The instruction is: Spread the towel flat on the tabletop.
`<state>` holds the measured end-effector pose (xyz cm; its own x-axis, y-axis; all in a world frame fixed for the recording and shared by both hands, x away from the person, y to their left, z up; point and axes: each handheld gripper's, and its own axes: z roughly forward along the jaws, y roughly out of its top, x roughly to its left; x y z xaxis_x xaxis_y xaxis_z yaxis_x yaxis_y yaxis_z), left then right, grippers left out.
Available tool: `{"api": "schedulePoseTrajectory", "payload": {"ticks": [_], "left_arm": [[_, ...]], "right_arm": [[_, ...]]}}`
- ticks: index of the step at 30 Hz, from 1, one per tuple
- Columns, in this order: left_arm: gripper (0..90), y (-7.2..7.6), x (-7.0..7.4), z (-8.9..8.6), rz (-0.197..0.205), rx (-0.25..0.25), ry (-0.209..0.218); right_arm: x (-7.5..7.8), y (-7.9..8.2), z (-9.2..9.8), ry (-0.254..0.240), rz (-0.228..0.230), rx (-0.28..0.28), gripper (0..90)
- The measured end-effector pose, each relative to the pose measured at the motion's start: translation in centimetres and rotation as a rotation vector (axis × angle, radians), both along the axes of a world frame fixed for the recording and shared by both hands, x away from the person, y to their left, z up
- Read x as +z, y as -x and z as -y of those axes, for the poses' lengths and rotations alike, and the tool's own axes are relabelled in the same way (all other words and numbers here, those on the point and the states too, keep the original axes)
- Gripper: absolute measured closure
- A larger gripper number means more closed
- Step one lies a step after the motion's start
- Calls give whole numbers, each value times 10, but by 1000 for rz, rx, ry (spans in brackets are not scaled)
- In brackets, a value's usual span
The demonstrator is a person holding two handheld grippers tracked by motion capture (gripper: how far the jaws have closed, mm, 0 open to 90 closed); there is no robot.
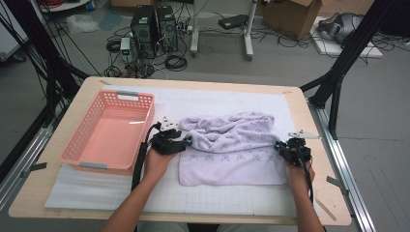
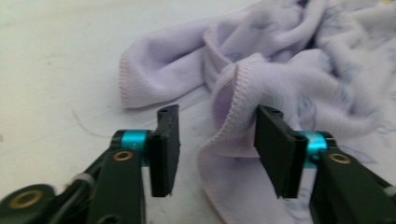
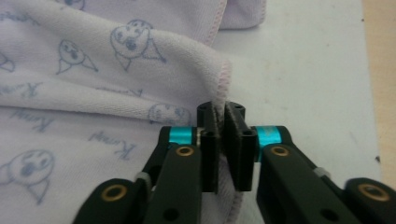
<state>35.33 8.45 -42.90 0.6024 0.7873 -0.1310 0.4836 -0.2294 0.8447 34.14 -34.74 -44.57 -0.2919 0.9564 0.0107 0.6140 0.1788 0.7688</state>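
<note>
The lilac towel (image 1: 232, 147) lies half-folded on the desk (image 1: 309, 203) beside the pink basket (image 1: 109, 130); the right claw (image 3: 223, 140) pinches its hem, the left claw (image 2: 217, 144) gapes around a fold, gripping nothing — lifting now could drag it lopsided.

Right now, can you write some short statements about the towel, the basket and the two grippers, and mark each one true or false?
1. The right gripper has its fingers closed on the towel's hem. True.
2. The left gripper is clamped on the towel. False: its fingers stand apart, with a towel fold between them.
3. The pink basket holds the towel. False: the towel lies on the white mat beside it.
4. The towel is lilac with small printed drawings. True.
5. The basket stands at the left side of the table in the high view. True.
</note>
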Motion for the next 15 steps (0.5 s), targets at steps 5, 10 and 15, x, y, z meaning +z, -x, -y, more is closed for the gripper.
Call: {"api": "schedulePoseTrajectory", "payload": {"ticks": [5,10,15], "left_arm": [[460,24,2,-7,1,-48,-2],[459,48,-4,-18,-53,-55,36],[457,73,-15,-18,-97,-60,32]], "right_arm": [[10,25,3,-21,48,26,623],[12,51,14,-52,34,60,573],[6,80,21,-69,-6,59,540]]}}
